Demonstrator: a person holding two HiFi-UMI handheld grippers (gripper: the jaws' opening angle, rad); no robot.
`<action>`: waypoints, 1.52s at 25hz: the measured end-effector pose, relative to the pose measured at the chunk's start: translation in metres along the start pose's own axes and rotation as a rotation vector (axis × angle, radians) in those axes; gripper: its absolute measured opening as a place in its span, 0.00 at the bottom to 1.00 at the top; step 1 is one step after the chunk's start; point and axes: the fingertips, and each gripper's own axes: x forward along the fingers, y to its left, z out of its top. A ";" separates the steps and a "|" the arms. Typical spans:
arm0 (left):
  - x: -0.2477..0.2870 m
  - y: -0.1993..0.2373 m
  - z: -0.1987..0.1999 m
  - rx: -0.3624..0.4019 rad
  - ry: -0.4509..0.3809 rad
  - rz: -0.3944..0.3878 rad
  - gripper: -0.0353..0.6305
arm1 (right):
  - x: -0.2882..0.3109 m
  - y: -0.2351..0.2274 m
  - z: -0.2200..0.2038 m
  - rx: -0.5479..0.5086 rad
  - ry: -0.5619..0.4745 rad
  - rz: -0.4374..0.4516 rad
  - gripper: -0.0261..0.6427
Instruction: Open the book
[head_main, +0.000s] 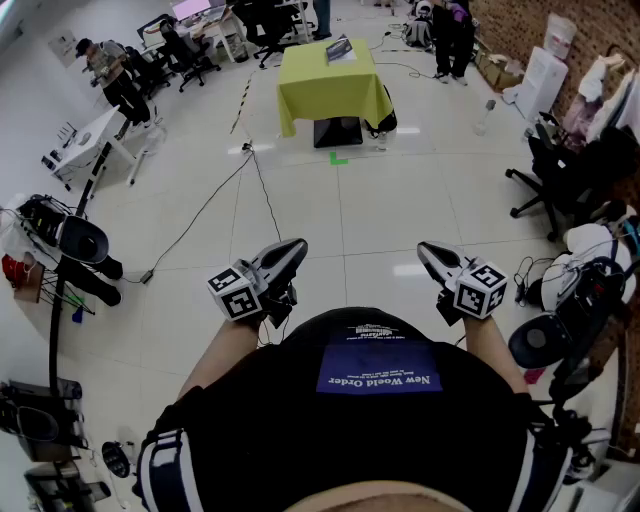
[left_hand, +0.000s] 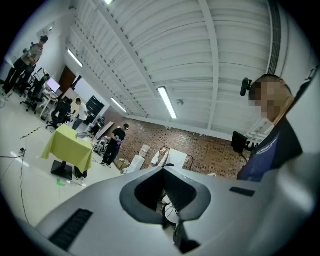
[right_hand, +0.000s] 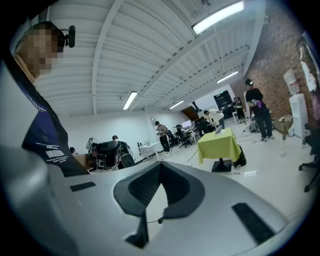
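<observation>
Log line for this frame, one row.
left gripper shut, empty | right gripper shut, empty | book on table, far ahead | untouched

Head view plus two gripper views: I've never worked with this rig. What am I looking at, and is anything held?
No robot arm: a person wears a head camera and holds a gripper in each hand. The head view looks down on the left gripper and right gripper, both shut and empty, above the floor. Each gripper view looks along that gripper's own jaws. The book lies on the yellow-green table far across the room, untouched.
</observation>
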 end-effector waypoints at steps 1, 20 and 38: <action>0.003 -0.001 -0.002 -0.004 -0.003 0.007 0.06 | -0.002 -0.001 0.002 -0.010 0.002 0.005 0.02; -0.003 0.107 0.020 -0.042 -0.074 -0.013 0.06 | 0.111 -0.021 0.021 -0.114 0.082 0.020 0.02; -0.045 0.317 0.139 -0.023 -0.040 -0.054 0.06 | 0.336 -0.040 0.097 -0.110 0.075 -0.037 0.02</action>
